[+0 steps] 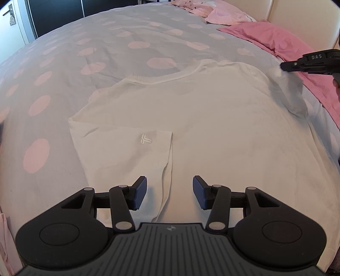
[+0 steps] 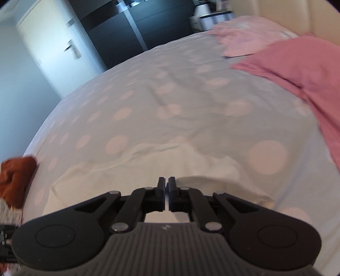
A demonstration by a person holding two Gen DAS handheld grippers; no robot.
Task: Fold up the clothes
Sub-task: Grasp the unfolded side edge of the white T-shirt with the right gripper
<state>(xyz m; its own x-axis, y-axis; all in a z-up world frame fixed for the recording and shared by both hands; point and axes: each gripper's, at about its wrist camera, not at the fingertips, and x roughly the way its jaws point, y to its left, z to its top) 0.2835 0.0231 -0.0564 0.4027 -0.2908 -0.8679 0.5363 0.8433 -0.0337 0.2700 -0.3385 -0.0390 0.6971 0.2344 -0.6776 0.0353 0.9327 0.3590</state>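
A white T-shirt (image 1: 212, 118) lies flat on the bed, neckline away from me. Its left sleeve (image 1: 127, 152), with a small logo, is folded in over the body. My left gripper (image 1: 169, 194) is open and empty, just above the folded sleeve's edge. My right gripper (image 1: 284, 66) enters from the right and pinches the shirt's right sleeve, lifting it. In the right wrist view the right gripper (image 2: 166, 186) is shut on white shirt fabric (image 2: 148, 167), which bunches up around the fingers.
The bedspread (image 1: 106, 53) is grey with pink dots. Pink pillows (image 1: 282, 42) lie along the right side by a cream headboard (image 1: 301, 17). A rust-coloured garment (image 2: 14, 178) sits at the bed's left edge. Dark wardrobes and a white door (image 2: 53, 53) stand beyond the bed.
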